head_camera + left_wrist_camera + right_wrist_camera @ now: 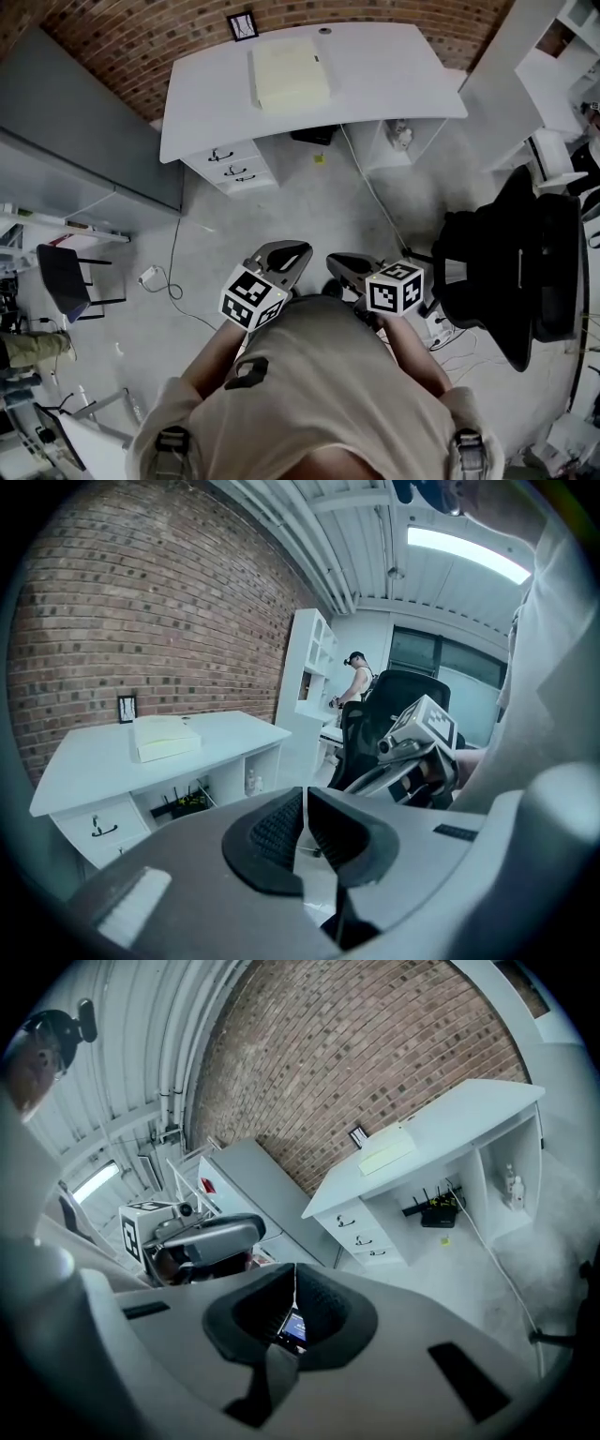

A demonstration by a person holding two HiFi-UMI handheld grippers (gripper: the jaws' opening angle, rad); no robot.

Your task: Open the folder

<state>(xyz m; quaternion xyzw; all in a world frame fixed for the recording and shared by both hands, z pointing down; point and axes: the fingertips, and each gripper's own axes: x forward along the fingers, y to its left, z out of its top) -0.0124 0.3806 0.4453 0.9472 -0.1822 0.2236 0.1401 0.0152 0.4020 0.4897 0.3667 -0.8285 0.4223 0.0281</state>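
Both closed and empty: I held left claw (pixel 289 253) and right claw (pixel 343 263) well short of the folder (pixel 289 73) on the table (pixel 398 80).

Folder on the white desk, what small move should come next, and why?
Probably step closer to the desk, carrying the left tongs and right tongs toward the folder. It lies flat, apparently closed, on the desktop, well away from both tongs, which are shut and empty.
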